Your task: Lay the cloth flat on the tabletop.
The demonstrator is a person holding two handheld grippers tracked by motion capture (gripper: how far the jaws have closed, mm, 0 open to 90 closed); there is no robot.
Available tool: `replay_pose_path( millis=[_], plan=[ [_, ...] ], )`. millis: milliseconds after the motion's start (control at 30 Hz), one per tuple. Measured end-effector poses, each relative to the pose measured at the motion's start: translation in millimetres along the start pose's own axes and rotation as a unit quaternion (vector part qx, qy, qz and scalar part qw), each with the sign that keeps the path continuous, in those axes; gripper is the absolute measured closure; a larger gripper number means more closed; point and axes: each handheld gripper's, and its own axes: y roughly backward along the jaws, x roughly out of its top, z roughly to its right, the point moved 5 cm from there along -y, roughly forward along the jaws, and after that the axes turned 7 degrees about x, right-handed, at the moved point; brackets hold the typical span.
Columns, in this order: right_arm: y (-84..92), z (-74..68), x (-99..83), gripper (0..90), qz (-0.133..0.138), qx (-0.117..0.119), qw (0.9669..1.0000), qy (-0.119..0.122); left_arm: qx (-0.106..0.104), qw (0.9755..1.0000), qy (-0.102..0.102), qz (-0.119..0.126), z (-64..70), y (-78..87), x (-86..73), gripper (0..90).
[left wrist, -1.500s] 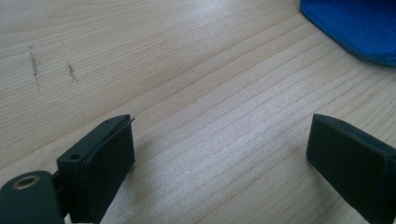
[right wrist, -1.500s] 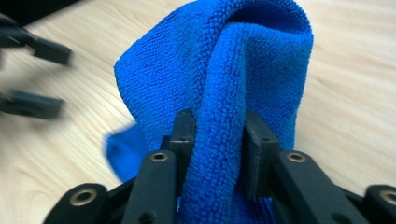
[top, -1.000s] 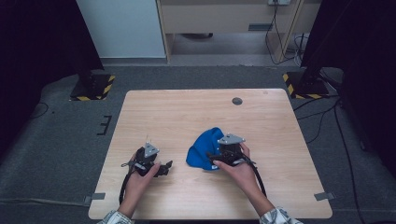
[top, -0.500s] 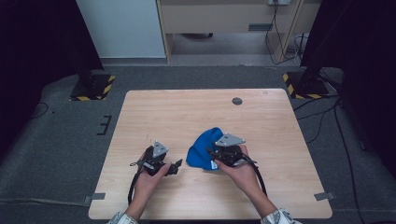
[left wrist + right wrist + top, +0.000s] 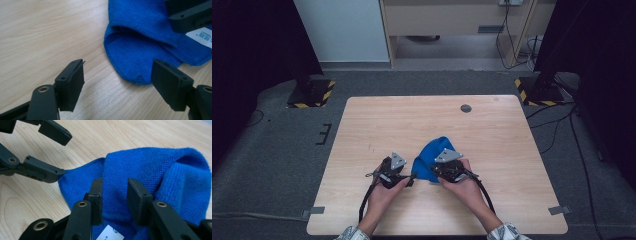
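While the right hand-held gripper pinches a fold of the blue cloth at lower centre of the bench, the left hand-held gripper, jaws apart and just closing, should square onto the near corner.

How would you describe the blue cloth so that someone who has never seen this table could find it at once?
Start at the light wooden table and look just ahead of the person's two hands. There lies the blue cloth, a crumpled, fuzzy towel with a small white label, between the left gripper and the right gripper. It is the one soft, bright thing there.
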Motion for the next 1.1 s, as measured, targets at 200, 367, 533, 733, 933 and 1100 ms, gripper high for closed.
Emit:
replay_pose_path(
  millis=[200,367,533,733,933,1100],
  plan=[
    [-3.4,0.7,-4.3,60.7,-0.005,0.005,0.9999,-0.011,-0.014,0.9999,0.0,-0.009,3.8,-3.3,-2.8,31.9],
    [-9.1,1.2,-9.9,53.2,-0.015,0.008,0.9997,-0.019,-0.017,0.9998,0.0,-0.013,3.4,-6.4,-5.4,32.3],
    [-13.8,-0.1,-13.2,49.8,-0.025,0.012,0.9994,-0.021,-0.019,0.9997,0.004,-0.015,3.2,-8.2,-7.4,33.4],
    [-15.9,0.4,-16.0,51.6,-0.031,0.011,0.9992,-0.022,-0.017,0.9997,0.004,-0.015,3.6,-8.0,-7.5,34.7],
    [-16.1,2.3,-17.9,58.0,-0.03,0.01,0.9992,-0.025,-0.019,0.9997,0.0,-0.014,4.7,-7.3,-7.4,37.7],
    [-14.1,6.3,-19.4,71.5,-0.022,0.008,0.999,-0.037,-0.032,0.9994,-0.008,-0.01,8.0,-5.7,-7.4,48.1]
  ],
)
